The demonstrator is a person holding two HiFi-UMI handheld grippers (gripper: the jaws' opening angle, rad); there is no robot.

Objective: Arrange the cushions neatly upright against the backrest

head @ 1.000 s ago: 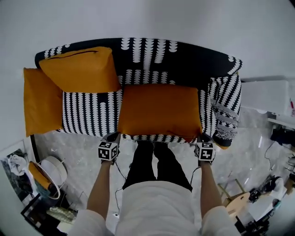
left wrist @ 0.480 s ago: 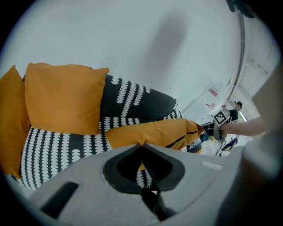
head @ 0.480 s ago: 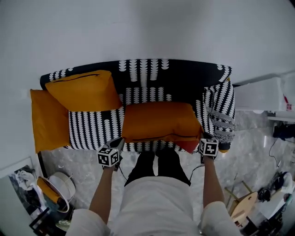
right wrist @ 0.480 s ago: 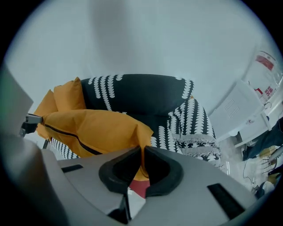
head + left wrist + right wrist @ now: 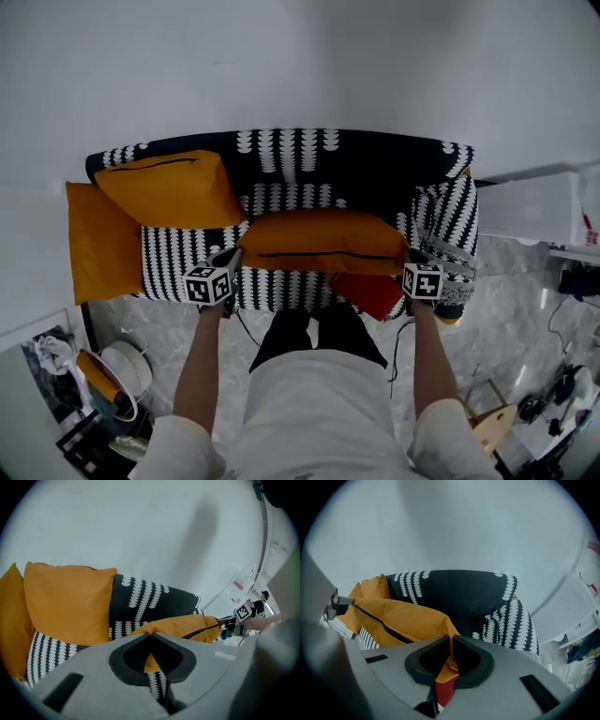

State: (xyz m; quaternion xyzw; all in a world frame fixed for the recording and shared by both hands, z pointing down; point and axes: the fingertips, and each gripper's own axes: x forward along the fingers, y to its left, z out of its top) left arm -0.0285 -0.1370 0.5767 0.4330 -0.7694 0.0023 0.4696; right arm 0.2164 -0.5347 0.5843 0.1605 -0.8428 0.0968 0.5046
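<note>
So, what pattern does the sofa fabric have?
The sofa is black with columns of white scallop-shaped marks. It shows most clearly in the head view.

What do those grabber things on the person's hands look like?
The left gripper and right gripper are grey with black-lined fingers, and each carries a cube of black-and-white square markers. Thin dark cables hang below. The person wears a white short-sleeved top.

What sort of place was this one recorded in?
Probably a living-room corner, at home or in a studio: a patterned sofa with orange cushions against a plain white wall, on a marble-look floor.
</note>
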